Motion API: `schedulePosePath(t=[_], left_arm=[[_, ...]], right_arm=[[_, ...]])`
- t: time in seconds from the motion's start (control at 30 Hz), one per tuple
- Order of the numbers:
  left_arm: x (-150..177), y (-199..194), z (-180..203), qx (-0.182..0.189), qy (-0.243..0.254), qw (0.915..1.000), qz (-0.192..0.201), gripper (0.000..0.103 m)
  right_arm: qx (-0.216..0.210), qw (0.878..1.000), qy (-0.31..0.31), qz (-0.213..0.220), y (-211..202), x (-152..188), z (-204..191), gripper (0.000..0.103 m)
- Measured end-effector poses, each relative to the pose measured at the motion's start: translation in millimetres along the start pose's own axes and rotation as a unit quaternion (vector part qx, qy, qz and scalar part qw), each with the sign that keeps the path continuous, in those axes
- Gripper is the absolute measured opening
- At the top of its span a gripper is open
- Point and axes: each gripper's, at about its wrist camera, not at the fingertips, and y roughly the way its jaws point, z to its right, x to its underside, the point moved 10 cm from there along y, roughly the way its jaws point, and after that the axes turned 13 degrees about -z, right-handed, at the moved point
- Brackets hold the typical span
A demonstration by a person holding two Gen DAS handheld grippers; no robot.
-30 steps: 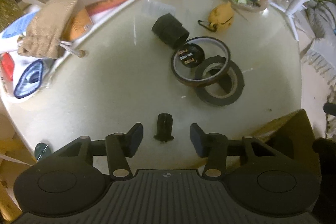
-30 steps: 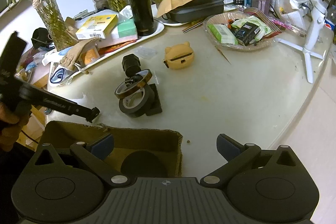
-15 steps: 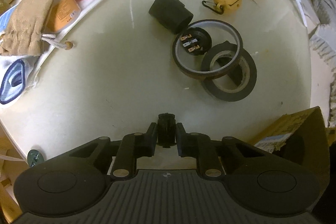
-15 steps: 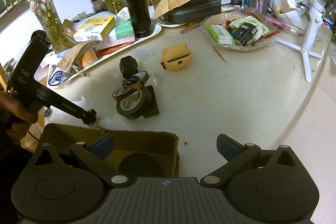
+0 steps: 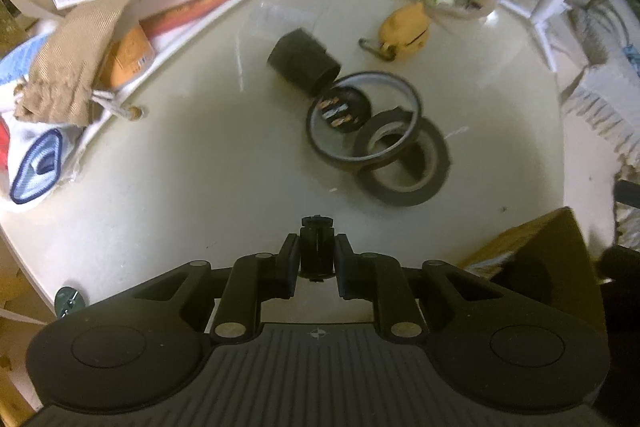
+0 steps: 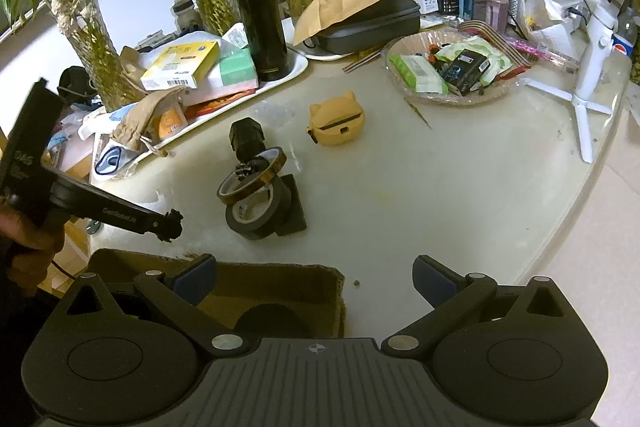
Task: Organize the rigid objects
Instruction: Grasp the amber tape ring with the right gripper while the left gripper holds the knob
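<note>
My left gripper [image 5: 317,251] is shut on a small black screw adapter [image 5: 317,247] and holds it above the table; it also shows in the right wrist view [image 6: 172,225]. Ahead lie a black tape roll [image 5: 402,163], an amber tape roll [image 5: 364,121] leaning on it, and a black cylindrical plug [image 5: 304,61]. A yellow cat-shaped case [image 5: 404,27] lies beyond. My right gripper [image 6: 314,277] is open and empty, above the edge of a cardboard box [image 6: 280,287] that holds a dark round object.
A white tray [image 6: 296,69] with boxes and a black flask [image 6: 258,23] stands at the back left. A basket of packets [image 6: 452,67] and a white tripod [image 6: 588,83] stand at the back right. Vases with plants line the rear.
My left gripper closed on the small black adapter and has lifted it off the table. The right gripper has stayed open over the box.
</note>
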Motion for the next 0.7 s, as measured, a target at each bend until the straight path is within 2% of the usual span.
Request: schedulePosePath(t=[0.43,0.7], left_arm=[[24,-49,16,-0.004,0.008,0.9950,0.099,0.019],[36,-65,16,-0.018,-0.001,0.9895,0.144,0.019]], right_arm=[[-0.003,1.000,-0.030,0.002,8,-19,-26,0.103],[-0.007,0.999,-0.054,-0.002,21,-34,-45,0.103]])
